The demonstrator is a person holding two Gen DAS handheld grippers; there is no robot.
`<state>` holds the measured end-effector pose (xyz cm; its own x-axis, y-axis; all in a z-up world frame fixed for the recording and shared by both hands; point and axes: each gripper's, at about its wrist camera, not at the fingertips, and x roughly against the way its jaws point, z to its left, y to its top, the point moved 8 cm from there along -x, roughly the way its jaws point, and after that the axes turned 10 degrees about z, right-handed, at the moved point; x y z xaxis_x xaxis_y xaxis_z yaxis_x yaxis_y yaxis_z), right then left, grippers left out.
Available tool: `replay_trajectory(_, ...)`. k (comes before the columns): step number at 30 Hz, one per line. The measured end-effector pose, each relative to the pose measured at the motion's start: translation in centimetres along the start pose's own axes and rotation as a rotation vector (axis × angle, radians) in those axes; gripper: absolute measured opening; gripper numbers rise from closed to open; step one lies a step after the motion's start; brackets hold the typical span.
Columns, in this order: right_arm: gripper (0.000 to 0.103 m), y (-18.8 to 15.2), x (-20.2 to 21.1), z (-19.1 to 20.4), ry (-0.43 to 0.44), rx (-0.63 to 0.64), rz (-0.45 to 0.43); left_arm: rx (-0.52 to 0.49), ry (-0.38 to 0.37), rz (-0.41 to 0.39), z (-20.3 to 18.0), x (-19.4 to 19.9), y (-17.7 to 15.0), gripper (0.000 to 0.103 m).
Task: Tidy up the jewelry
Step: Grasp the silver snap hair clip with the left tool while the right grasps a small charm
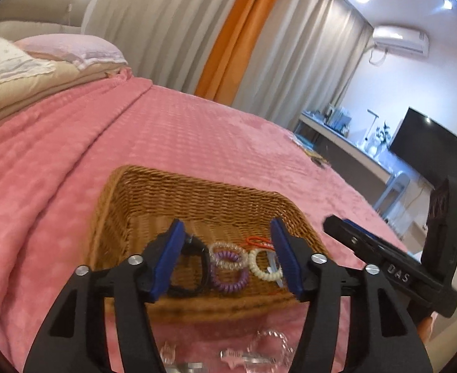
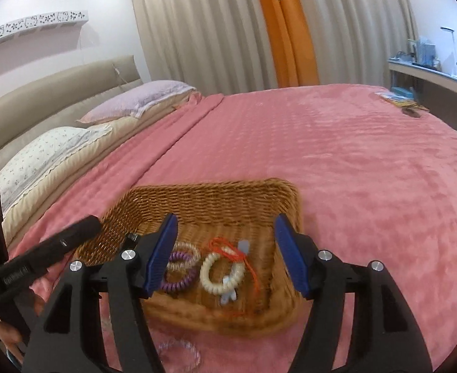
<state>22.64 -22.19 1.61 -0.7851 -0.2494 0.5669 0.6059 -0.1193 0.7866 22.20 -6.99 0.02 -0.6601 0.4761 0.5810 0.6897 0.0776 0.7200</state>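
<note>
A wicker basket [image 1: 153, 195] [image 2: 228, 192] sits on the pink bedspread. In it lie a purple coil hair tie [image 1: 231, 281] [image 2: 180, 279], a clear coil tie [image 1: 228, 256], a cream bead bracelet [image 1: 261, 267] [image 2: 220, 272], a black band [image 1: 194, 267] and a red string [image 2: 247, 259]. My left gripper [image 1: 225, 258] is open and empty above the basket's near side. My right gripper [image 2: 225, 253] is open and empty above the basket. Clear pieces [image 1: 268, 342] [image 2: 181, 351] lie on the bedspread in front of the basket.
The bed [image 2: 337, 149] stretches ahead, with pillows [image 2: 141, 96] at the headboard and curtains [image 2: 216, 25] behind. A desk [image 1: 346, 143] and a TV [image 1: 430, 152] stand at the right. The other gripper shows at each view's edge [image 1: 393, 264] [image 2: 41, 255].
</note>
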Motion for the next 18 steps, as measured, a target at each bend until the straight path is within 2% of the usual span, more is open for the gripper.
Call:
replay_trajectory(5,0.061,-4.2,3.0,0.6,-0.020,0.016,0.043,0.013,0.045,0.038,1.1,2.7,-2.3,0.059)
replay_trajectory(9,0.061,-7.7,3.3,1.0,-0.033,0.029,0.108,0.026,0.078,0.135,2.9,3.2,-5.8,0.059)
replay_trajectory(13,0.061,-11.0,2.2,0.8,-0.045,0.038,0.172,0.079,0.071,0.207,5.2,2.6,-8.5,0.059)
replay_trajectory(15,0.061,-11.6,2.0,0.6,-0.040,0.037,0.181,0.094,0.040,0.258,5.9,1.5,-9.4,0.059)
replay_trajectory(18,0.061,-11.7,1.9,0.2,-0.023,0.016,0.185,0.087,0.040,0.317,6.4,-0.3,-10.0,0.057)
